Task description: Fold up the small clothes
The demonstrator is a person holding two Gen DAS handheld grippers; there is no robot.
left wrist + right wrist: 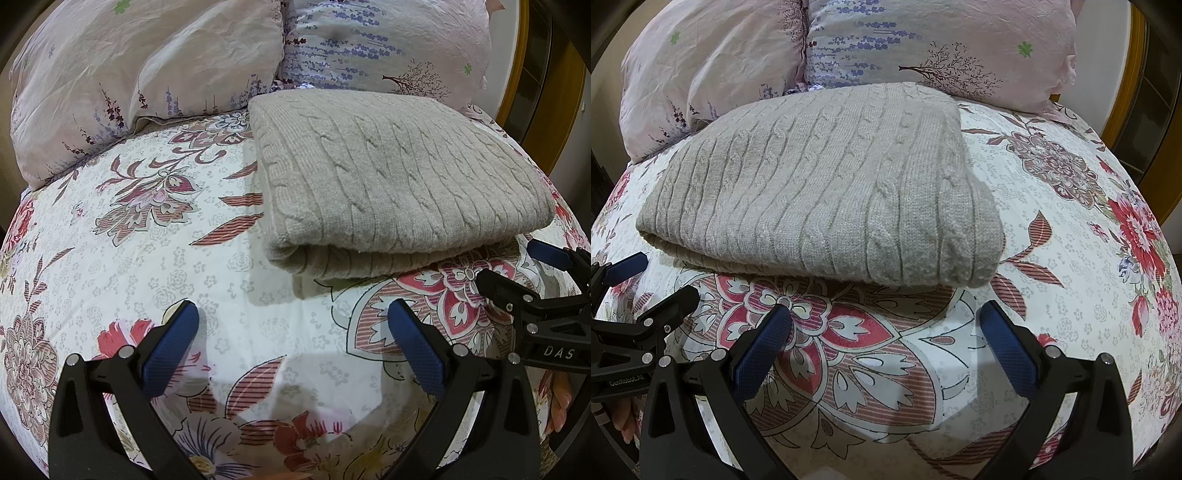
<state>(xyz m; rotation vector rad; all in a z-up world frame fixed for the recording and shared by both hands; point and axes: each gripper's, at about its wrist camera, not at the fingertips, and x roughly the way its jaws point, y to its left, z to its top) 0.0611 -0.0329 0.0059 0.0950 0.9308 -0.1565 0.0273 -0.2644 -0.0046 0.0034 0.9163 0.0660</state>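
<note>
A beige cable-knit sweater (388, 181) lies folded into a thick rectangle on the floral bedspread (147, 258); it also shows in the right wrist view (827, 199). My left gripper (293, 314) is open and empty, hovering over the bedspread just short of the sweater's near folded edge. My right gripper (882, 314) is open and empty, just short of the same edge, toward the sweater's right corner. The right gripper also shows at the right edge of the left wrist view (517, 269), and the left gripper at the left edge of the right wrist view (642, 280).
Two pink floral pillows (147, 62) (388, 44) lean behind the sweater at the head of the bed. A wooden door frame (517, 66) stands at the far right. The bedspread (1071, 221) spreads wide on both sides of the sweater.
</note>
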